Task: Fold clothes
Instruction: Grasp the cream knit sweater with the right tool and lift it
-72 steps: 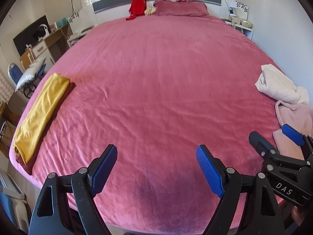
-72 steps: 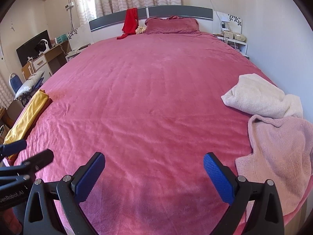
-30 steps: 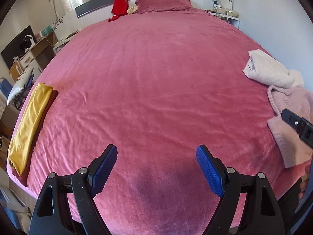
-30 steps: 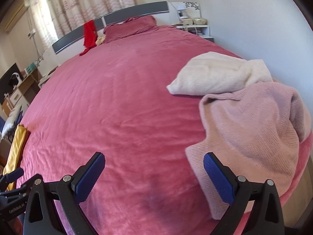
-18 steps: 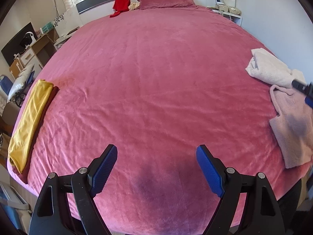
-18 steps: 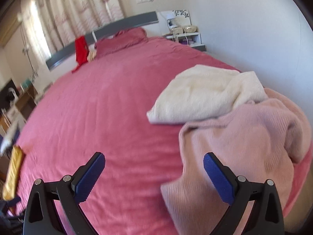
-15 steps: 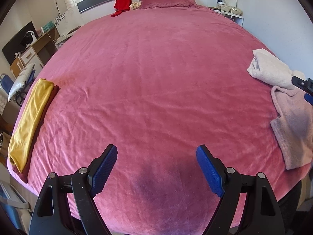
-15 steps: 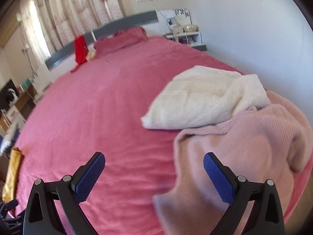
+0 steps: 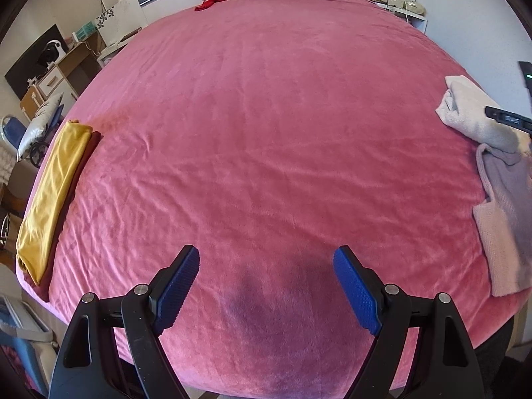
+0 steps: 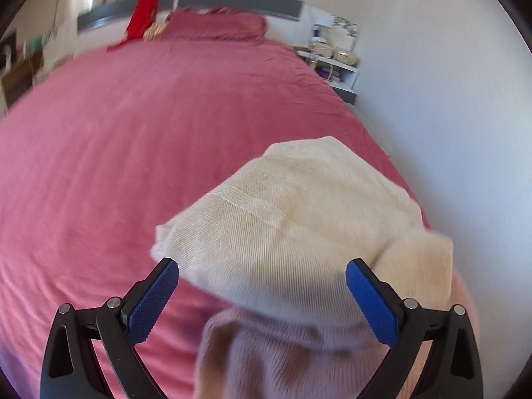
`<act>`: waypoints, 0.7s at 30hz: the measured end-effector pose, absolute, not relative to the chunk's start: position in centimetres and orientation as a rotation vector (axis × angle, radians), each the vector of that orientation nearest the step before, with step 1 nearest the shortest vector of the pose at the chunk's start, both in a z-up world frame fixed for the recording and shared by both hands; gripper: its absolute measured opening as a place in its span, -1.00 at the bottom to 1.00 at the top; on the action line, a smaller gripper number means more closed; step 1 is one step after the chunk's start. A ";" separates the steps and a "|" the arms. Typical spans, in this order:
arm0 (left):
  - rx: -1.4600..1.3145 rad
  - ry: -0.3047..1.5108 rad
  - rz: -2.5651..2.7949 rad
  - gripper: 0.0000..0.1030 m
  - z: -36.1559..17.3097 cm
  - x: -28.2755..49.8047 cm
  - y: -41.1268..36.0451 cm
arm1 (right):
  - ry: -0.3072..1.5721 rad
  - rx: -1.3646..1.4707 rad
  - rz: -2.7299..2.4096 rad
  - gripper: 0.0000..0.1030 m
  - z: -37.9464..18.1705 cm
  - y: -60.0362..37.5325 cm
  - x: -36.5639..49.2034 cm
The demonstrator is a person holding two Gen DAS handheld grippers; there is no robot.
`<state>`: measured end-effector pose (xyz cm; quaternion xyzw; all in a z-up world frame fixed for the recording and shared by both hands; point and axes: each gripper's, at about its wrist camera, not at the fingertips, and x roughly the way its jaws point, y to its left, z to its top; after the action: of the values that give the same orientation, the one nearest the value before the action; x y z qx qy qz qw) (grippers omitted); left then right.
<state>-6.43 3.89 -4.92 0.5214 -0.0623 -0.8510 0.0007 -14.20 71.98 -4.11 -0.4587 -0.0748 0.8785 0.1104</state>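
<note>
Right gripper (image 10: 262, 291) now over rumpled cream sweater (image 10: 299, 219)

Wide-open left claw (image 9: 266, 286) above pink bedspread (image 9: 259, 126); yellow garment (image 9: 50, 193) far left

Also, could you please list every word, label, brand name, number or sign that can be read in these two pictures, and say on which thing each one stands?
No text can be read in either view.
Black body of the right gripper, at the left wrist view's right edge: a faint marking, too small and blurred to read.
Green light on a dark device above it: no characters.
Items on the white bedside shelf: too blurred to show any label.
</note>
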 end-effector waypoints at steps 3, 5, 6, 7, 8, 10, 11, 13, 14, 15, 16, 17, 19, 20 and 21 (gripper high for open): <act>1.632 -0.224 -2.662 0.64 -4.9 -6.8 3.9 | -0.310 -1.442 2.517 1.00 -6.1 72.0 -16.6; 1.629 -0.224 -2.665 0.64 -4.8 -7.0 3.7 | -0.345 -1.489 2.483 1.00 -7.4 72.1 -17.8; 1.629 -0.222 -2.659 0.64 -4.9 -7.1 3.6 | -0.345 -1.511 2.479 1.00 -8.1 72.4 -18.3; 1.634 -0.213 -2.653 0.64 -5.0 -7.3 3.5 | -0.329 -1.530 2.478 1.00 -8.4 72.7 -18.7; 1.641 -0.200 -2.650 0.64 -5.2 -7.5 3.3 | -0.313 -1.549 2.477 1.00 -8.8 72.9 -19.1; 1.653 -0.190 -2.637 0.64 -5.6 -7.7 3.1 | -0.277 -1.584 2.473 1.00 -9.4 73.3 -19.6; 1.660 -0.187 -2.627 0.64 -5.8 -7.8 3.0 | -0.257 -1.600 2.471 1.00 -9.6 73.4 -19.8; 1.684 -0.167 -2.616 0.64 -6.3 -8.2 2.7 | -0.238 -1.602 2.477 1.00 -9.7 73.5 -19.8; 1.694 -0.159 -2.610 0.64 -6.5 -8.3 2.6 | -0.249 -1.595 2.490 1.00 -9.7 73.4 -19.6; 1.701 -0.153 -2.601 0.64 -6.7 -8.4 2.6 | -0.260 -1.588 2.503 1.00 -9.8 73.3 -19.4; 1.709 -0.148 -2.594 0.64 -6.9 -8.5 2.5 | -0.260 -1.586 2.516 1.00 -9.8 73.4 -19.2; 1.717 -0.141 -2.590 0.64 -7.0 -8.5 2.4 | -0.260 -1.585 2.530 1.00 -9.9 73.4 -19.0; 1.726 -0.141 -2.584 0.64 -7.3 -8.4 2.3 | -0.176 -1.576 2.561 0.85 -9.7 73.9 -18.5; 1.729 -0.143 -2.580 0.64 -7.5 -8.3 2.1 | -0.121 -1.571 2.572 0.64 -9.6 74.2 -18.2; 1.732 -0.142 -2.576 0.64 -7.6 -8.3 2.0 | -0.050 -1.548 2.578 0.52 -9.2 74.5 -17.8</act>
<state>-8.35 2.00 -7.61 0.5574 -0.0455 -0.8288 0.0170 -17.83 74.50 -9.22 -0.5136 -0.0165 0.8553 0.0669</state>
